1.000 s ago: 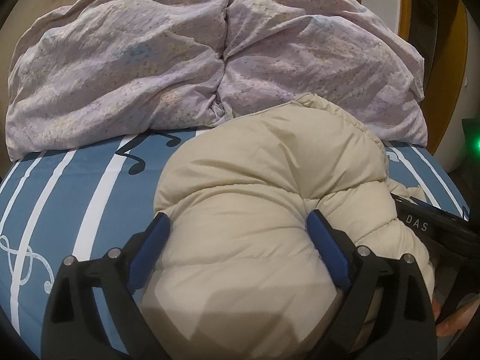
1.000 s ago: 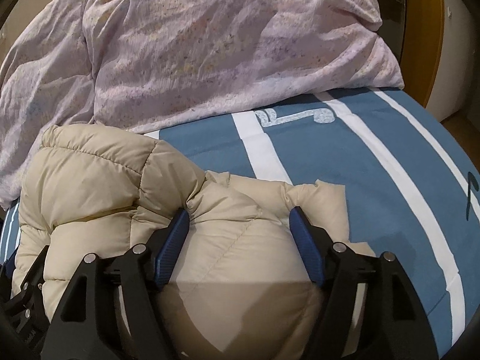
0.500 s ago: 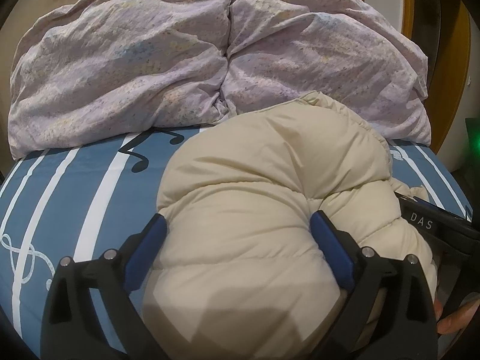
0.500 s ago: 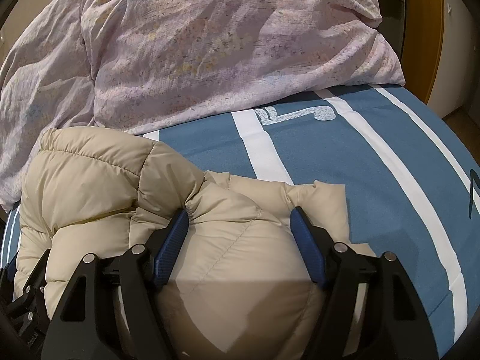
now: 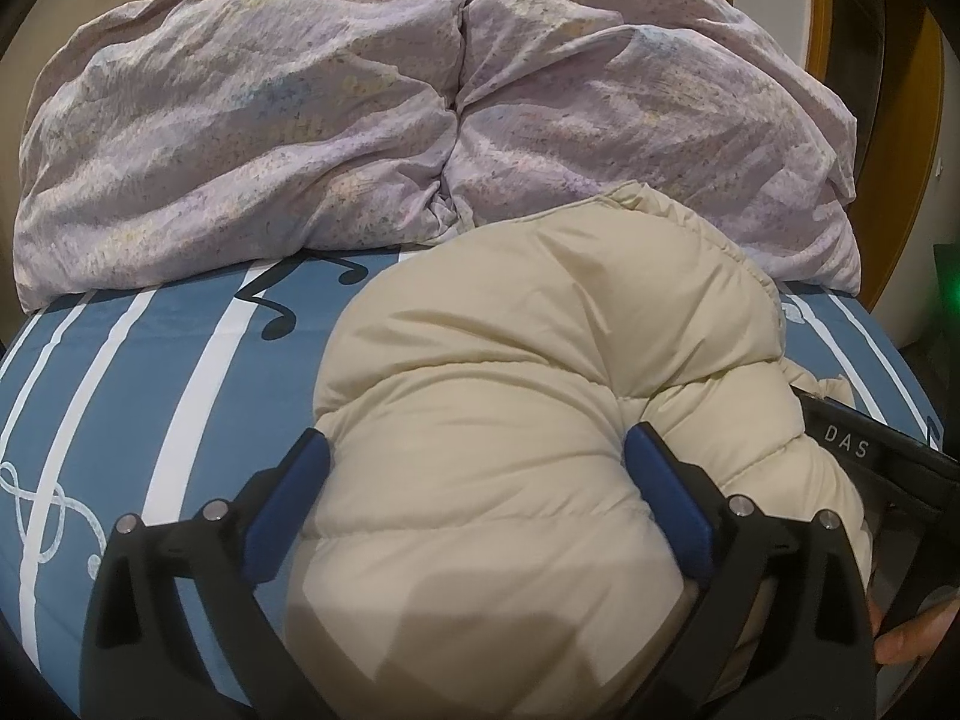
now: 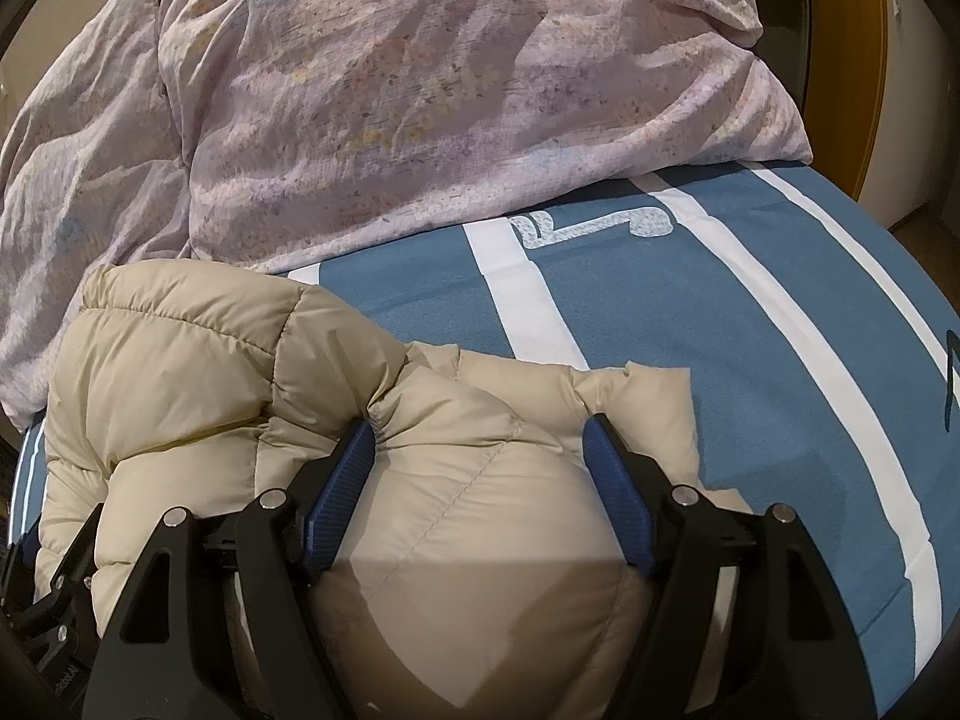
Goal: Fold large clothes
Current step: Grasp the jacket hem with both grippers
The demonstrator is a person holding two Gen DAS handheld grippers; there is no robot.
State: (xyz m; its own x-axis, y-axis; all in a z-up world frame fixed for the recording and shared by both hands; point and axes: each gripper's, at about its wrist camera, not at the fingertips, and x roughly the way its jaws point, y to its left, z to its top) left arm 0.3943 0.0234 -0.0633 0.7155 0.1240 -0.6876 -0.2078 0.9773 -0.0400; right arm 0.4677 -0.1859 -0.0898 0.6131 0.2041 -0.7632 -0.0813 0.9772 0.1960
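I have the jacket (image 5: pixel 510 330) bunched on the bed at 6 o'clock in both wrist views, a beige puffy heap sitting on the sheet (image 5: pixel 150 360).

The left gripper (image 5: pixel 474 435) has its jaws spread about as wide as they go. They have just been opening, and the jacket swells up between them, with both blue pads against it. The pad toward 4 o'clock is sunk into a crease. The right gripper (image 6: pixel 478 425) is narrower and pinches a fold of the same jacket. The fabric gathers into wrinkles at its pad toward 8 o'clock. Part of a hand (image 5: pixel 912 642) shows at 4 o'clock in the left view.

The sheet is blue with white stripes running away from me and printed music notes (a treble clef curls at 8 o'clock in the left view). It lies smooth where bare.

A crumpled lilac duvet (image 5: pixel 300 120) fills the far side of the bed from 10 to 2 o'clock, and the jacket's far edge just reaches it. Behind it, at 1 to 2 o'clock, stands orange-brown woodwork (image 5: pixel 816 0). A green light (image 5: pixel 948 294) glows at 3 o'clock.
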